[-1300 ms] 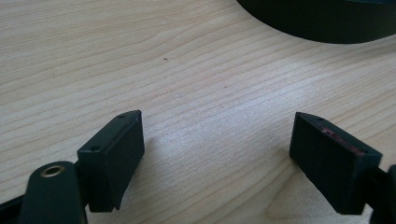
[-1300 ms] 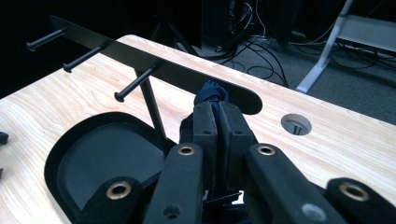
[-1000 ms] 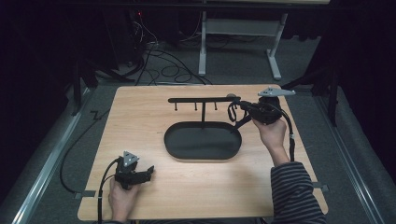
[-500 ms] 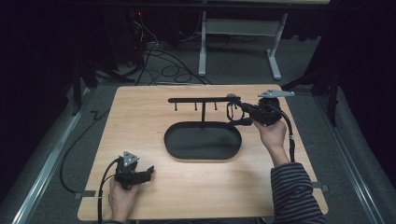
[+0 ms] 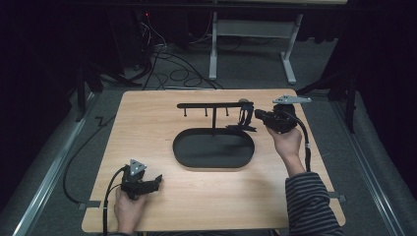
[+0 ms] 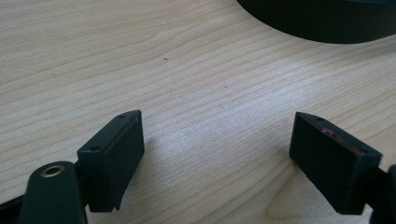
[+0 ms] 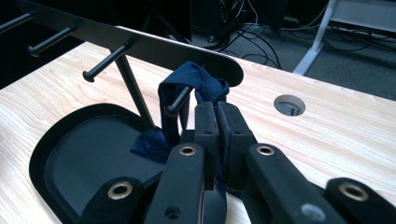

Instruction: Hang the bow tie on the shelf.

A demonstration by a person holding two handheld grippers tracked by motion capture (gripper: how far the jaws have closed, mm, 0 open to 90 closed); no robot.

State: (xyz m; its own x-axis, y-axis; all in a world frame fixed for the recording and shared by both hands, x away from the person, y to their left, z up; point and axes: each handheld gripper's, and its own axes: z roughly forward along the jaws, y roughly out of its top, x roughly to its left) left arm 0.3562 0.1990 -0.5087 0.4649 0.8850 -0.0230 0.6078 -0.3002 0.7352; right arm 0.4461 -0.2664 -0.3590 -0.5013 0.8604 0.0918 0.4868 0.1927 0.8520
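A black oval tray (image 5: pixel 214 150) sits mid-table and carries a thin post with a crossbar rack (image 5: pixel 214 104) of short pegs. My right gripper (image 5: pixel 255 115) is at the rack's right end, shut on a dark blue fabric band (image 7: pixel 205 84). The band is looped around the end peg (image 7: pixel 180 100) and hangs down toward the tray (image 7: pixel 84 154). The right gripper (image 7: pixel 216 109) has its jaws pressed together on the cloth just below the knot. My left gripper (image 5: pixel 156 181) rests low over the table's front left. Its jaws stand wide apart in the left gripper view (image 6: pixel 219 144), with bare wood between them.
A round hole (image 7: pixel 289 103) in the tabletop lies just right of the rack's end. The tray's rim (image 6: pixel 317 23) is well ahead of the left gripper. Behind the table, cables (image 5: pixel 162 59) and a white desk frame (image 5: pixel 251 34) stand on the dark floor.
The right gripper has edged slightly left toward the rack's end peg, with the band still in it. The left gripper has not moved.
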